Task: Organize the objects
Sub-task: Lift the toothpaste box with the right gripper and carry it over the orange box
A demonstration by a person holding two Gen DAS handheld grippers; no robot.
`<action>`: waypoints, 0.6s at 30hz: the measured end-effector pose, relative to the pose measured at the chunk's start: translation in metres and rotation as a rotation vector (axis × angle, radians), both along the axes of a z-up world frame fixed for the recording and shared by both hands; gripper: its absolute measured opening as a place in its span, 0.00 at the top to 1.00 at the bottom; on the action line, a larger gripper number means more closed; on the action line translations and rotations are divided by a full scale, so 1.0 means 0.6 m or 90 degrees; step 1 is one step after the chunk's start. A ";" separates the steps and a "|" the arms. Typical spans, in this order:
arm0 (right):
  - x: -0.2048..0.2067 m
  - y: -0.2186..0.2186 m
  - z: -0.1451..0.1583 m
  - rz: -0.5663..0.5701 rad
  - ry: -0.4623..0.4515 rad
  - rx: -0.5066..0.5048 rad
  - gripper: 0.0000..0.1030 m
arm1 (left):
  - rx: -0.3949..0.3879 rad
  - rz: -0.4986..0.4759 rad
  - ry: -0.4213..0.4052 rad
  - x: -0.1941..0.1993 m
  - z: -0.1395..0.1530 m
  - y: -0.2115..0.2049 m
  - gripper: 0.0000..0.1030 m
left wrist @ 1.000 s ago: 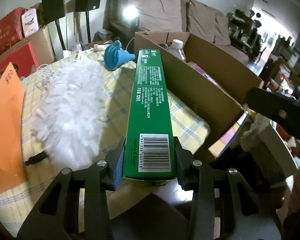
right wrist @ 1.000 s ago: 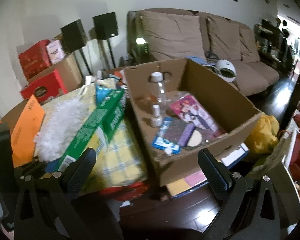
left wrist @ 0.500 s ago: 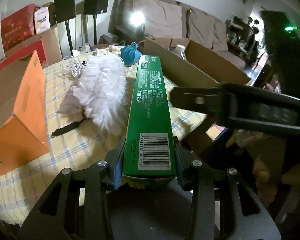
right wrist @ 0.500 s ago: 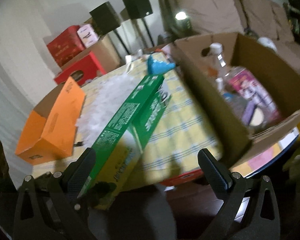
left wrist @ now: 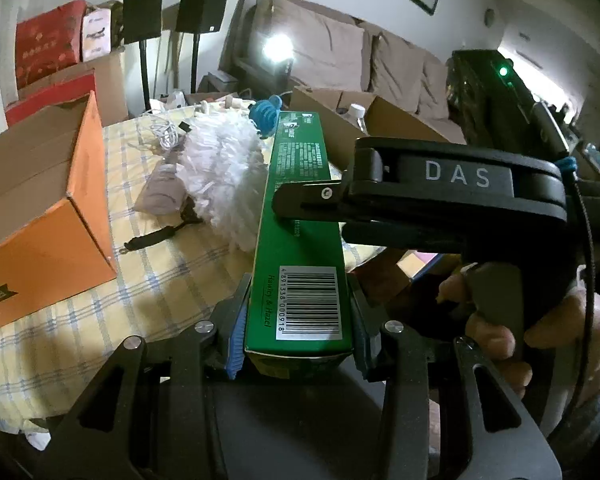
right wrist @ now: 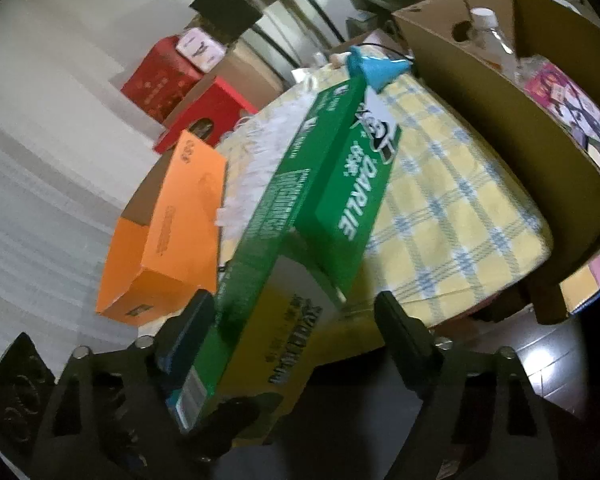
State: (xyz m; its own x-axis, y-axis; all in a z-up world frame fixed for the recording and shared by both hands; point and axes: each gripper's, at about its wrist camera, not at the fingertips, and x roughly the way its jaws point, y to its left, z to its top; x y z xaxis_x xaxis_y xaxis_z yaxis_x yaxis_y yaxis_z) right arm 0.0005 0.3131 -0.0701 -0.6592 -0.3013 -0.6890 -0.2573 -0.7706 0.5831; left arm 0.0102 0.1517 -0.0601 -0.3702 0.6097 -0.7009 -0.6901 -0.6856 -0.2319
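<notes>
Here the left gripper [left wrist: 296, 340] clamps the green toothpaste box [left wrist: 300, 216]; the right gripper [right wrist: 296, 320] straddles it, jaws spread wide

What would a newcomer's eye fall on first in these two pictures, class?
The long green toothpaste box, clamped at its barcode end by the left gripper, juts over the yellow checked tablecloth. The open right gripper straddles it. An orange box sits left, beside a white fluffy duster.
</notes>
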 end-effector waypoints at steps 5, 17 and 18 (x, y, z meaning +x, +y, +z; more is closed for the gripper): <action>-0.010 -0.028 0.025 0.037 0.009 0.004 0.28 | 0.019 0.012 0.007 0.001 0.020 -0.026 0.62; -0.064 -0.100 0.087 0.111 0.041 0.005 0.24 | 0.086 0.084 0.028 -0.018 0.082 -0.116 0.62; -0.070 -0.107 0.093 0.118 0.044 0.009 0.24 | 0.093 0.092 0.030 -0.021 0.087 -0.125 0.62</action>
